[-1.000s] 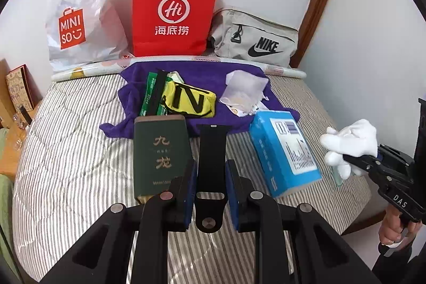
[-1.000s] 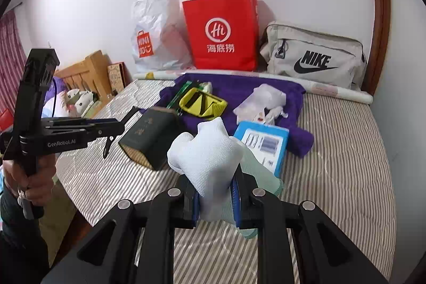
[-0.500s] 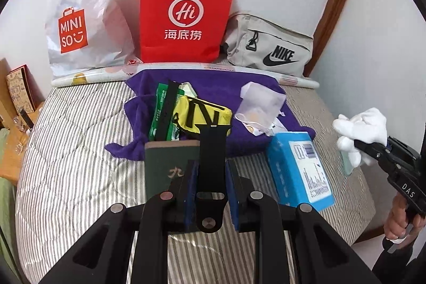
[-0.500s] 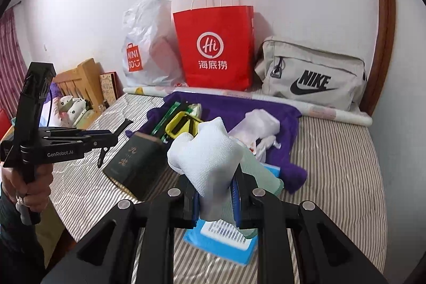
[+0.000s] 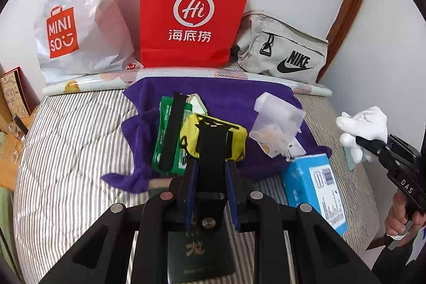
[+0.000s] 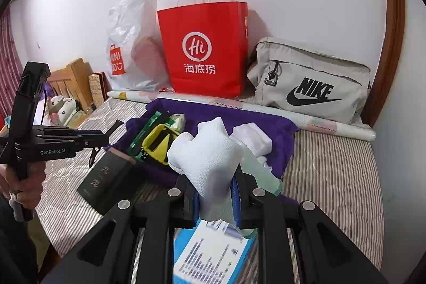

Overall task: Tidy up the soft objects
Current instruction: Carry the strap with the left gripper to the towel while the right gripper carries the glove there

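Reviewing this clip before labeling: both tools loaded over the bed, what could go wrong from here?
1. The left tool pinches only the lower end of the black strap; the long free end could snag the yellow pouch beneath it.
2. The right tool clamps the white glove with a pale green piece hanging loose beside it; that piece might drop.
3. The purple towel is already crowded, so anything set down may knock the clear bag.

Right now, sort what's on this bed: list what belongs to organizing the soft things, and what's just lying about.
In play:
- black strap, clamped in the left gripper
- white glove, clamped in the right gripper
- purple towel
- yellow pouch
- red paper bag, probably the destination

Lying about:
- blue box
- dark green box
- grey Nike bag
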`<state>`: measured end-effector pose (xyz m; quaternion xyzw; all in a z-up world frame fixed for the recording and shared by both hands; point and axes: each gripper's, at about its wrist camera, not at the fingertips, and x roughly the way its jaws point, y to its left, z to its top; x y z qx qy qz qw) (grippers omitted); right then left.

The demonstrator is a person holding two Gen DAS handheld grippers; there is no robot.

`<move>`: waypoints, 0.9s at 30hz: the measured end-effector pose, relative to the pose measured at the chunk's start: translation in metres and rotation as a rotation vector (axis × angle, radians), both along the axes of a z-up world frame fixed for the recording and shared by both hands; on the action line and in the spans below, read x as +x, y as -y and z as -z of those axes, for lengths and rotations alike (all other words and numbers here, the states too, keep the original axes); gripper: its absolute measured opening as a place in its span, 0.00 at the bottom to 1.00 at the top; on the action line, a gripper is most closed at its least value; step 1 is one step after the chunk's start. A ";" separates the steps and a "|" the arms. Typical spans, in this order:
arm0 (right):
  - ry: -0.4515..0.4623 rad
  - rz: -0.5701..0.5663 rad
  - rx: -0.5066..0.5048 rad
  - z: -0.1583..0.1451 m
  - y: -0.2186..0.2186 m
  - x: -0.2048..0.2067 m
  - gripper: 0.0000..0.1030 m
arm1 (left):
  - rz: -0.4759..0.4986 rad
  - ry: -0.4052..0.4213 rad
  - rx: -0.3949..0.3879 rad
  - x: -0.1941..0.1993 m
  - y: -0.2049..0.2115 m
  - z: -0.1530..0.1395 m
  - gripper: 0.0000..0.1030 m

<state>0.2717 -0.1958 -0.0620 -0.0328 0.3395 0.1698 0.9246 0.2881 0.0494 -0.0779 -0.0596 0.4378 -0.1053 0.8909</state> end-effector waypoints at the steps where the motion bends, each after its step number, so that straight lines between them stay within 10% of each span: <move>1: -0.003 0.000 -0.001 0.001 0.000 0.006 0.18 | -0.001 -0.003 0.000 0.004 0.000 0.001 0.20; 27: -0.043 0.028 -0.055 0.031 0.000 0.099 0.18 | -0.019 -0.075 -0.038 0.091 -0.014 0.033 0.20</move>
